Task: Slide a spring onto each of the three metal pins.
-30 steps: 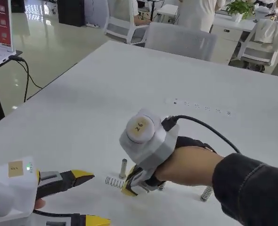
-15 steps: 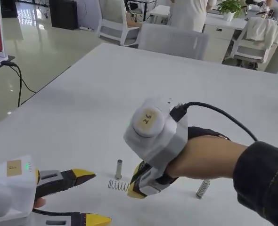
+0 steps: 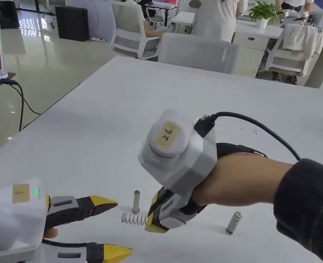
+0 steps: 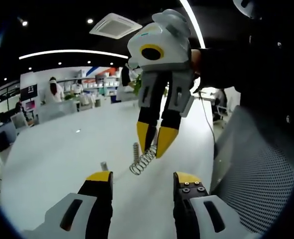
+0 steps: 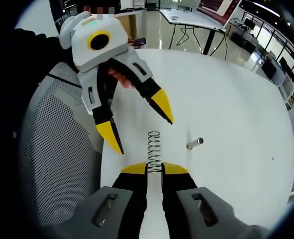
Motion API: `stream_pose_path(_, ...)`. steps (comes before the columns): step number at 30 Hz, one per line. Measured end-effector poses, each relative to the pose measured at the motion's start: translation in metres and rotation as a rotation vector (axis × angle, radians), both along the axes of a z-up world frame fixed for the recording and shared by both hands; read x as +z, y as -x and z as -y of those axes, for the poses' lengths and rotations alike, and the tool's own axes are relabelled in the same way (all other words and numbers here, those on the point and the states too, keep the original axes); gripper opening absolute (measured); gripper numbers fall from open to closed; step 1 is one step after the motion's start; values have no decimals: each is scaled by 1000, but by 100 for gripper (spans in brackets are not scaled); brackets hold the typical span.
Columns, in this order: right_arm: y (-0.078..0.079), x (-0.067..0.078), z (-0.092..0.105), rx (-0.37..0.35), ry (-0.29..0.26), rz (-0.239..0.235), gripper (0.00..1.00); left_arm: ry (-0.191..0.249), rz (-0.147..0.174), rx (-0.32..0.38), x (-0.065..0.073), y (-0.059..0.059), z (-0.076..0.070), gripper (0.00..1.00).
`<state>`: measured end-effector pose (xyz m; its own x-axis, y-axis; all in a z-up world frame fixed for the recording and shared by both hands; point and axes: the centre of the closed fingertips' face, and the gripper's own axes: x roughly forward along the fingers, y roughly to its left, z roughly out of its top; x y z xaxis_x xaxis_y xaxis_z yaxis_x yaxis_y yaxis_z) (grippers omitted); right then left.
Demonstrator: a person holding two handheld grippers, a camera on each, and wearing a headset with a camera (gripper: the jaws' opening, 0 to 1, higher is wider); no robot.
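Right gripper (image 3: 150, 224): you are pinching its jaws on one end of the loose spring (image 3: 132, 218), so you are working the carry-to-pin step.
Table (image 3: 123, 109): it is bearing everything white and flat (nothing is crowding the work).
Left gripper (image 3: 117, 229): you are hovering it near the work with its jaws spread, gripping nothing.
Seated spring (image 3: 233, 222): it is standing well apart to the right, seemingly on its pin already; I cannot make out the pin inside.
Loose spring: it is lying sideways, low over the table, its free end just beside the bare pin.
Bare pin (image 3: 136, 200): it is standing upright, so your next move is calling for tipping the spring upright and lining its open end over the pin's top.
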<state>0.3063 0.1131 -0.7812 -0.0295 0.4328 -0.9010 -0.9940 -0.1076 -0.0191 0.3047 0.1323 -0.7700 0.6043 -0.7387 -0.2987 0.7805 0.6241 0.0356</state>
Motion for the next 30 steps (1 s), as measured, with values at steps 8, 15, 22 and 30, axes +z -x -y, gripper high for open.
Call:
stream_pose_path(8,6,-1,3,31,26,5,8,-17,25,-42,2,2,5,26)
stream_pose_path(15,12,-3,8,58,48,-8,8,-12,28,-74,1,5,10,17)
stream_pose_path(22,18,-5,13,97,74,-20,8,-20,17,-108,-2,9,15,7)
stream_pose_path(30,22,-5,15,119,91,-27,8,-32,5,-134,-5,14,19,6)
